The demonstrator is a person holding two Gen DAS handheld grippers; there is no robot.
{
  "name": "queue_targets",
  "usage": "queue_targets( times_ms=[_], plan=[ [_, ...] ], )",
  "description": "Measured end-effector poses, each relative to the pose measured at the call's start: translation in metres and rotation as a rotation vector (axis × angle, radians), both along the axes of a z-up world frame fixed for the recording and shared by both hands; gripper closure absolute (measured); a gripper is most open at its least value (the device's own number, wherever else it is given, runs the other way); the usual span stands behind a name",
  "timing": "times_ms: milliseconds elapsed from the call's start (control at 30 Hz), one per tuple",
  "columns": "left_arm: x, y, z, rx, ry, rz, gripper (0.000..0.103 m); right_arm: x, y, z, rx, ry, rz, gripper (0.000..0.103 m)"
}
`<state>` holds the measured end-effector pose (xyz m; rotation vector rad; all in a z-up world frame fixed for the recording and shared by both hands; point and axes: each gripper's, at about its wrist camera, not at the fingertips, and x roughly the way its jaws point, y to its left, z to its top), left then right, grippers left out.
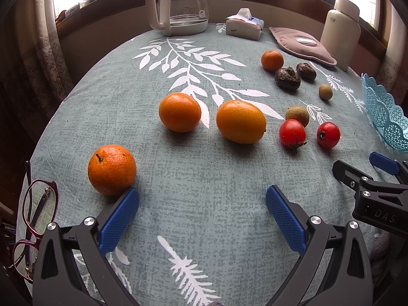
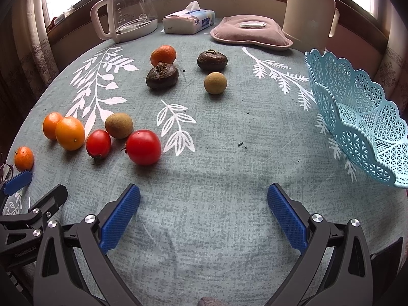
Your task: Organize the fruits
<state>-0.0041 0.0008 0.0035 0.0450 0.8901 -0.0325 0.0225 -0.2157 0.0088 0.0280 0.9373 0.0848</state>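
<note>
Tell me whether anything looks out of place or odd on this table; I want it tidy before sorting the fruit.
The folded maroon-framed eyeglasses lie at the table's left edge, partly overhanging the grey-green leaf-print tablecloth, so they could slip off. The pale blue lattice plastic basket holds no fruit. Nothing looks spilled or damaged.

at the top of your frame sit a glass kettle (image 2: 127, 10), tissue pack (image 2: 188, 21), pink pad (image 2: 251, 32) and white flask (image 2: 308, 12); glasses (image 1: 33, 227) lower left.
</note>
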Motion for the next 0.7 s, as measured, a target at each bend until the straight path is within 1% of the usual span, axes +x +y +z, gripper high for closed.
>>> queue_targets(
  times_ms=[533,700],
  plan=[
    [0.0041,-0.0038,-0.0018,0.018,-0.002,0.005,0.005,0.0003,0.0002,0.0001,-0.002,-0.002,-0.003,0.002],
    [0.004,-0.0034,-0.002,0.017,-0.004,0.006,0.005,-0.0028,-0.0023,0.0018,0.017,-0.014,-0.005,0.002]
  ],
)
